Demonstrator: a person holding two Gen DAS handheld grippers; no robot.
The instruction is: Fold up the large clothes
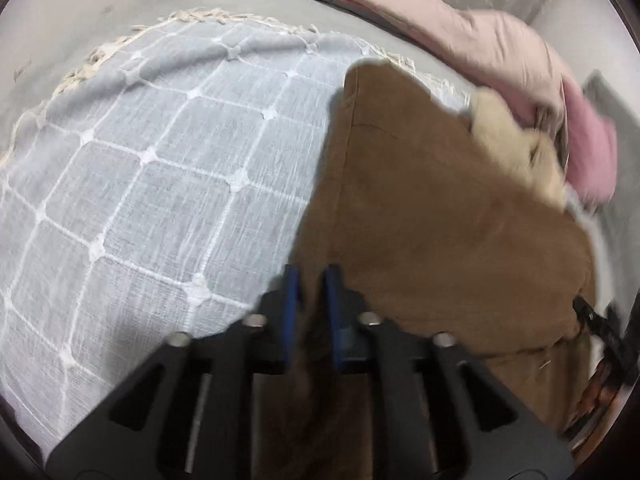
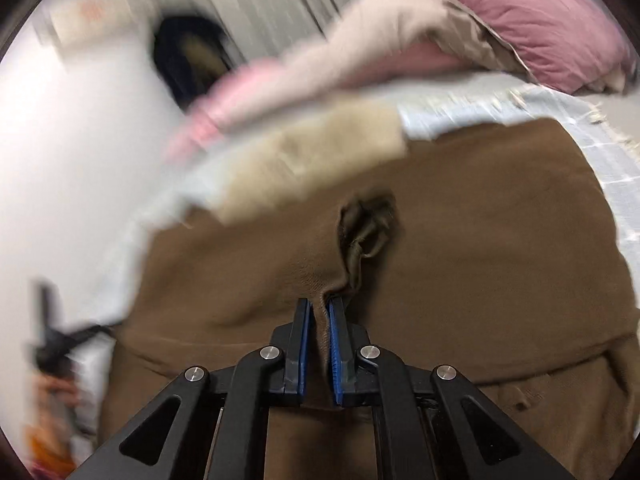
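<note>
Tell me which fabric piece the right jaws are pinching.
The brown garment: a fold of it is bunched between the right gripper jaws; the pink pile lies beyond.

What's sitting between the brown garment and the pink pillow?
A cream fleecy piece, resting on the brown garment, then beige bedding before the pink pillow; right wrist view.

Right wrist view: left half motion-blurred, dark object [image 2: 188, 60] by the wall unidentifiable. Brown garment [image 2: 460, 248] cut off at bottom edge. Left wrist view: pink bedding [image 1: 588, 152] smeared at right.
</note>
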